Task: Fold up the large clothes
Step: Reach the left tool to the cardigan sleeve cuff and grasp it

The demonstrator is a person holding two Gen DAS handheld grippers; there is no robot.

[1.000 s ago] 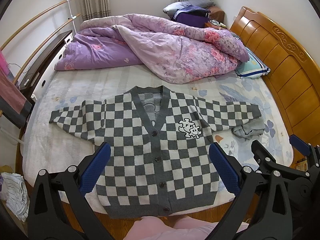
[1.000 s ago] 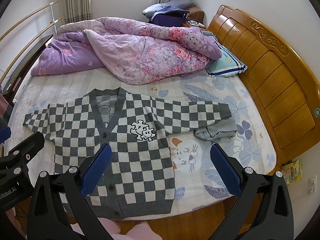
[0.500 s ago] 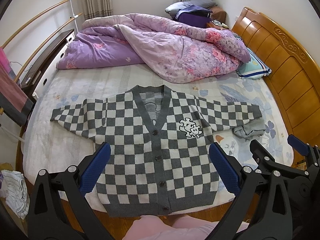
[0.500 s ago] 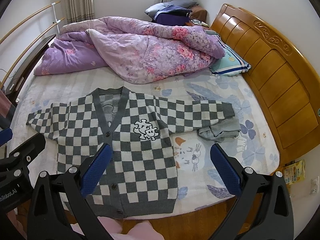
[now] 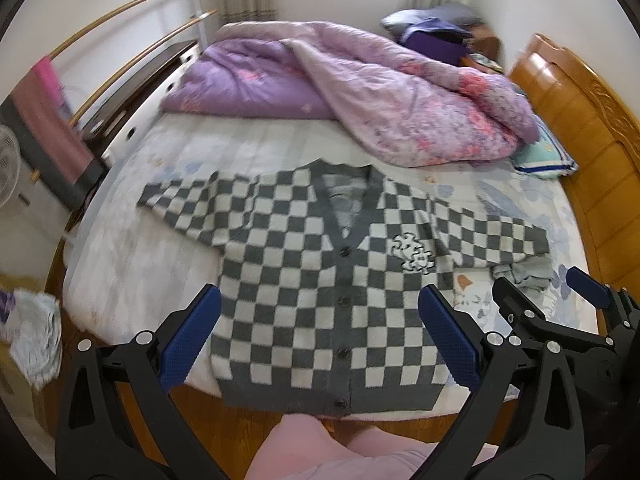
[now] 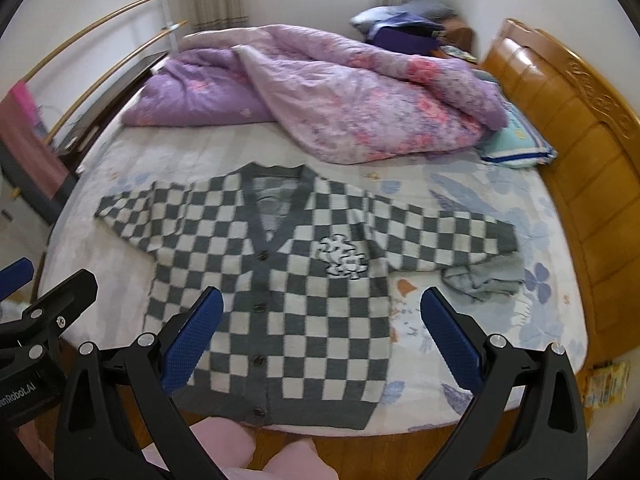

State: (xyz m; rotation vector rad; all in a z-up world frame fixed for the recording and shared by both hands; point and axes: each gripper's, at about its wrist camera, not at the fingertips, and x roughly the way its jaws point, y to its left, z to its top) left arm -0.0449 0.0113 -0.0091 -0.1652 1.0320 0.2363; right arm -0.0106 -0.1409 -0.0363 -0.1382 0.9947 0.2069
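- Knitted wool-like fabric, checked grey and cream: cardigan (image 5: 320, 280) lying flat and buttoned on the bed (image 5: 132, 264), hem hanging at the near edge, collar pointing toward the far edge, sleeves spreading toward the left and right edges.
- Judging by the thick knit: likely handling as soft, limp and fairly weighty, sagging and stretching if lifted by one point, not slippery, not fragile.
- Suggesting holds at firmer parts: the ribbed grey cuff of either sleeve, or a shoulder seam and hem corner together, so that a whole panel is turning over at once.
- Hovering over the near edge, touching nothing: left gripper (image 5: 320, 336), fingers (image 5: 192, 340) spread wide apart and holding nothing.
- Likewise hanging short of the cloth: right gripper (image 6: 320, 336), fingers (image 6: 452, 336) wide apart and carrying nothing.
- Showing only in the left wrist view: a pale bundle of cloth (image 5: 32, 332) on the floor off the left near corner, and a fan (image 5: 8, 172) by the wall.
- Showing better in the right wrist view: the crumpled grey garment (image 6: 484, 276) touching the right cuff, and a yellow packet (image 6: 606, 380) on the floor beyond the right edge.
- Appearing in both: purple quilt (image 6: 320, 92) heaped along the far edge, well apart from the collar.
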